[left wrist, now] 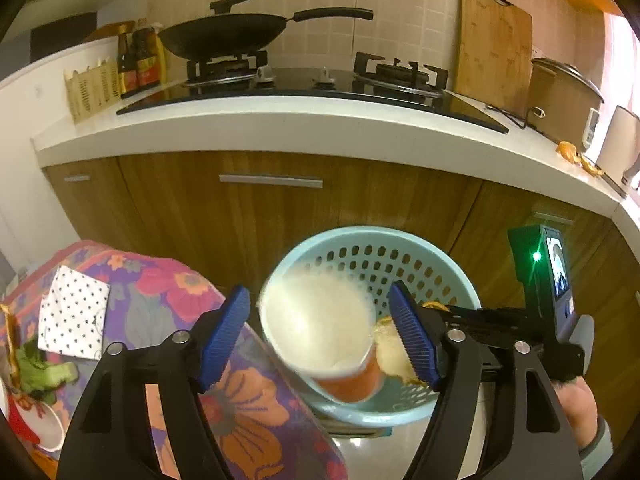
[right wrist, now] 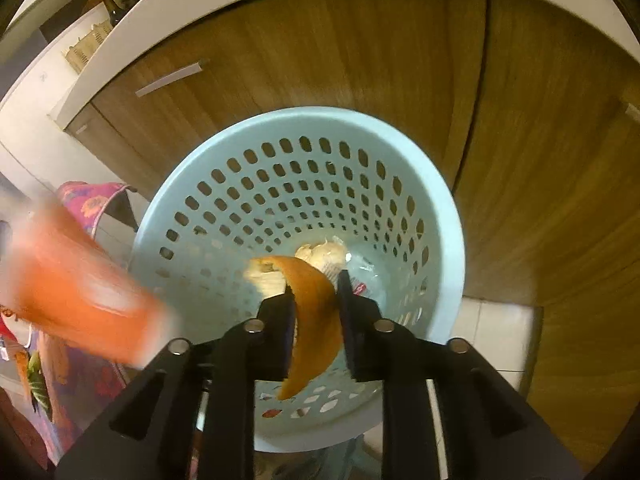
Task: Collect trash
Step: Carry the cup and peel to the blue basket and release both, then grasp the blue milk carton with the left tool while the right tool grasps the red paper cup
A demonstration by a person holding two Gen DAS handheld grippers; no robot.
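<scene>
orange paper cup (left wrist: 320, 328), blurred, hangs free between the spread fingers of the left gripper (left wrist: 320, 336), over the pale blue perforated plastic basket (left wrist: 400, 240). right gripper (right wrist: 316, 320) is clenched on a curled orange peel (right wrist: 316, 320) above that basket, where more scraps lie.

Home kitchen. Across the upper frame of the left wrist view a white countertop (left wrist: 256, 128) is carrying a black glass gas hob (left wrist: 304, 96) with two burners; a black wok (left wrist: 224, 36) is sitting on the left one. Cream wall tiles (left wrist: 404, 12) are running behind. At upper left, dark sauce bottles (left wrist: 138, 60) are standing beside a slotted holder. At upper right a wooden chopping board (left wrist: 494, 44) is leaning on the wall, next to a rice cooker (left wrist: 560, 92). Wood-grain cabinet doors (left wrist: 256, 208) with metal handles are filling the middle. At lower left a floral cloth (left wrist: 168, 292) is covering a surface.
</scene>
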